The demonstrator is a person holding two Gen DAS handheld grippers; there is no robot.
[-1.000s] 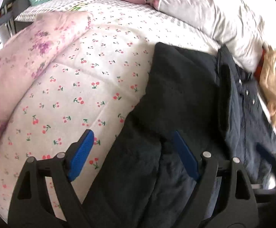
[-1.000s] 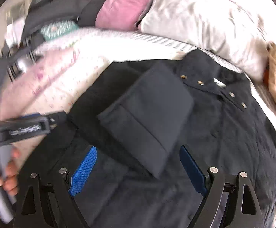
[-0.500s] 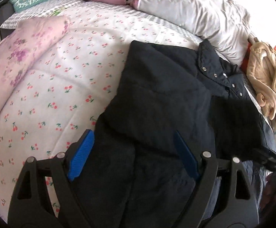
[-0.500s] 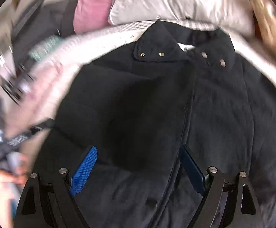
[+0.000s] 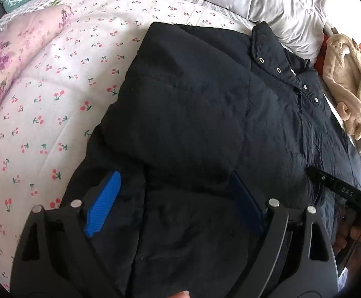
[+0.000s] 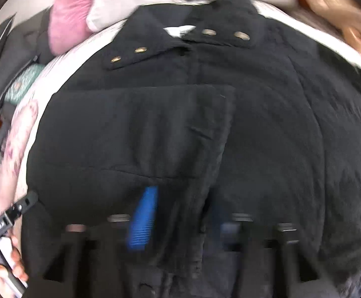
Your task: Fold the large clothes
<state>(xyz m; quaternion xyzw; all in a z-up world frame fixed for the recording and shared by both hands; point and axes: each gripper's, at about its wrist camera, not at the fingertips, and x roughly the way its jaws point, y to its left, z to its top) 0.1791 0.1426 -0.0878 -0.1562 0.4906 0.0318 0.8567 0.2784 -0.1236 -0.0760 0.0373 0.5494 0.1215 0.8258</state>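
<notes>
A large black padded jacket (image 5: 205,114) lies on the bed, collar with metal snaps toward the pillows. Its left sleeve is folded across the chest (image 6: 135,129). My left gripper (image 5: 175,198) is open, low over the jacket's left side near the folded sleeve's cuff. My right gripper (image 6: 180,216) is blurred; its jaws are closing around the jacket's front edge fabric (image 6: 205,198). The right gripper also shows at the right edge of the left wrist view (image 5: 339,191).
The bed has a white cherry-print quilt (image 5: 56,94), a pink floral duvet (image 5: 11,69) on the left, grey pillows (image 5: 255,2) and a pink pillow (image 6: 68,19) at the head. A beige garment (image 5: 349,79) lies at the right.
The left sleeve was laid across the chest. My left gripper moved right, over the jacket. My right gripper moved forward and down, and its jaws narrowed around the front edge.
</notes>
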